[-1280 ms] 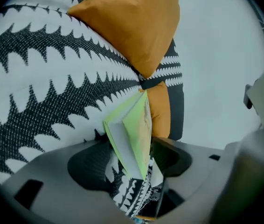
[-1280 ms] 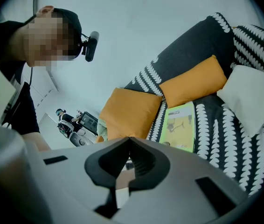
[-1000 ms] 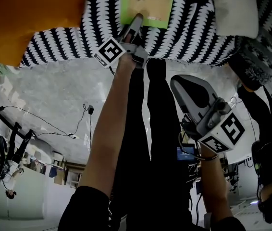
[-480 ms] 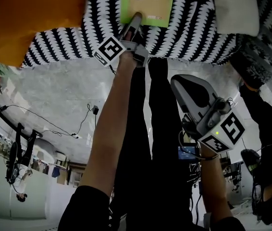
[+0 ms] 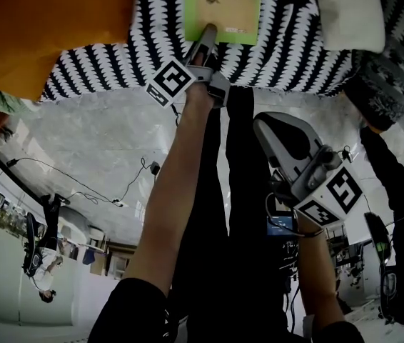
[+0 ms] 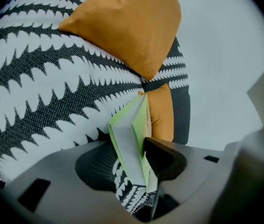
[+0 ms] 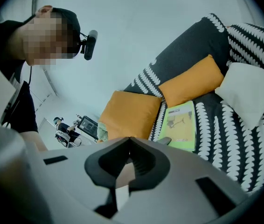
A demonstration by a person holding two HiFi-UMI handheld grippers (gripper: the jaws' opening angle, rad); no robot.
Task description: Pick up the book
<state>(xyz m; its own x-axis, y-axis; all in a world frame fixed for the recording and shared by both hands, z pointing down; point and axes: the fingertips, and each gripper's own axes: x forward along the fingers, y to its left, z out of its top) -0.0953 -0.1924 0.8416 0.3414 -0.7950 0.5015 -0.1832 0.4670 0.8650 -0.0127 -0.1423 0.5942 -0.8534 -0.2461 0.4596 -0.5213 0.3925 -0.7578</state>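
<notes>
Trainee: Left gripper (image 5: 207, 31) has just been closing and now pinches the green book's (image 5: 223, 6) near edge, on the striped sofa (image 5: 295, 56). Lift?
Coach: Slowly and level, since a thin bite may slip. Right gripper (image 7: 128, 141) is closed, empty.

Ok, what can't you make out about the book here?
Far end of the book: head view, cut off by top edge.
Its cover print: right gripper view, too small.
Its cover face: left gripper view, seen only edge-on.
Top of the white pillow: head view, cut off by that edge.
</notes>
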